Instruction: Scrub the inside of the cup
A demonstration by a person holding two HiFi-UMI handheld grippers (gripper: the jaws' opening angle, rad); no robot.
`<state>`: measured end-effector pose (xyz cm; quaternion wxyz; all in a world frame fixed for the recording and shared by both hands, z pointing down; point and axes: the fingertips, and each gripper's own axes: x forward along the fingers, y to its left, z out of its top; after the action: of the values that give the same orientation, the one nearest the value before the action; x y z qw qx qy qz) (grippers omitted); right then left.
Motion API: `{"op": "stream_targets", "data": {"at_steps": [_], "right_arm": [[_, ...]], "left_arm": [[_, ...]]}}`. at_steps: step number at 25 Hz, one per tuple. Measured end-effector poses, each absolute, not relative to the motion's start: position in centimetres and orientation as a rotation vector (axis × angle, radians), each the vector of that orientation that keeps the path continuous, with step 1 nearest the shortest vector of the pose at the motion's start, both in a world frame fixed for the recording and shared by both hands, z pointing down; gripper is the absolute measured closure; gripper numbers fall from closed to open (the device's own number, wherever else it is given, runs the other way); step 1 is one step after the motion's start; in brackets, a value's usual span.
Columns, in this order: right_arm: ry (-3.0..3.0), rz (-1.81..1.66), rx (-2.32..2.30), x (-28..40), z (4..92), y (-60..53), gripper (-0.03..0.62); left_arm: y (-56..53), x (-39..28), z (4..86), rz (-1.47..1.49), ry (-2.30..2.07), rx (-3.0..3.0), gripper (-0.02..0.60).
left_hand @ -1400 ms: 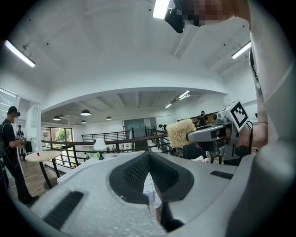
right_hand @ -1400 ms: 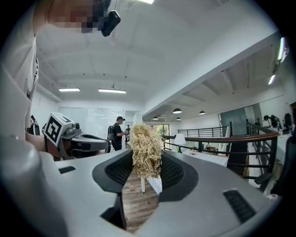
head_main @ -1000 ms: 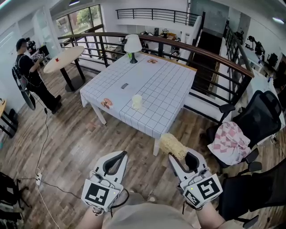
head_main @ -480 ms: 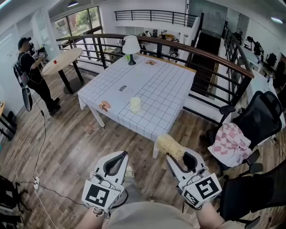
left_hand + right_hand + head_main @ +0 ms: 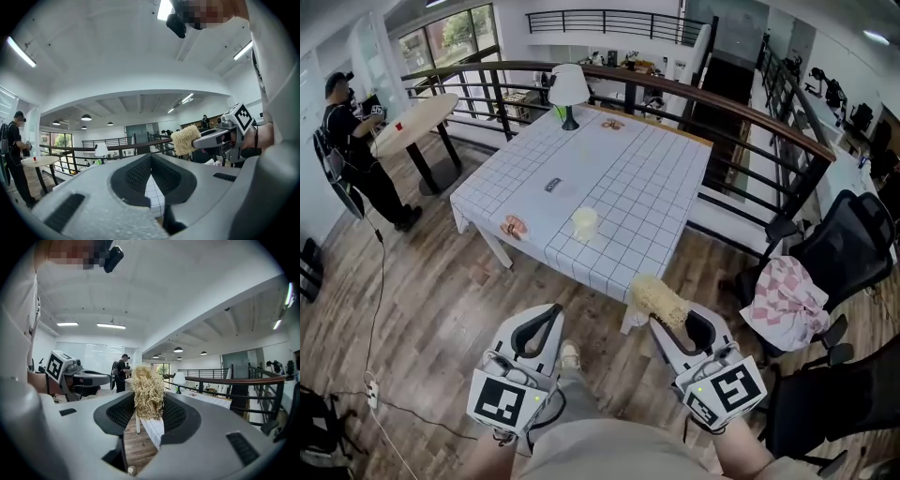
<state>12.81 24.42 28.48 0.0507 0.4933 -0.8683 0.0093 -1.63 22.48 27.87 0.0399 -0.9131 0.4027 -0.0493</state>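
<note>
A pale cup (image 5: 584, 223) stands upright near the front edge of the white grid-cloth table (image 5: 647, 187), well ahead of both grippers. My right gripper (image 5: 671, 324) is shut on a straw-coloured loofah scrubber (image 5: 656, 297), which sticks out past its jaws; the right gripper view shows the scrubber (image 5: 148, 391) clamped between the pads. My left gripper (image 5: 545, 324) is shut with nothing in it, and its jaws meet in the left gripper view (image 5: 151, 171). Both grippers hang over the wooden floor, short of the table. The scrubber (image 5: 185, 139) also shows from the side in the left gripper view.
A white lamp (image 5: 568, 89) stands at the table's far end, with a dark small item (image 5: 553, 185) and a pinkish item (image 5: 515, 226) on the cloth. A railing (image 5: 731, 108) runs behind. An office chair with checked cloth (image 5: 785, 302) is at right. A person (image 5: 349, 141) stands by a round table (image 5: 412, 122).
The table and cup have come nearer and lower in the head view. Both grippers keep the same pose, the scrubber still in the right one.
</note>
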Motion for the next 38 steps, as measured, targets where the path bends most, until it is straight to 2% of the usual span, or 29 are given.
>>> {"op": "stream_targets", "data": {"at_steps": [18, 25, 38], "right_arm": [[-2.539, 0.108, 1.550, 7.8, 29.3, 3.8, 0.434], [-2.506, 0.104, 1.617, 5.4, 28.0, -1.4, 0.434], [-2.445, 0.081, 1.696, 5.0, 27.0, -7.7, 0.434]], "left_arm": [[1.5, -6.9, 29.1, -0.176, 1.169, -2.886, 0.568], [-3.6, -8.4, 29.5, -0.166, 1.070, -2.952, 0.568], [-10.3, -7.6, 28.8, -0.081, 0.902, -3.024, 0.568]]}}
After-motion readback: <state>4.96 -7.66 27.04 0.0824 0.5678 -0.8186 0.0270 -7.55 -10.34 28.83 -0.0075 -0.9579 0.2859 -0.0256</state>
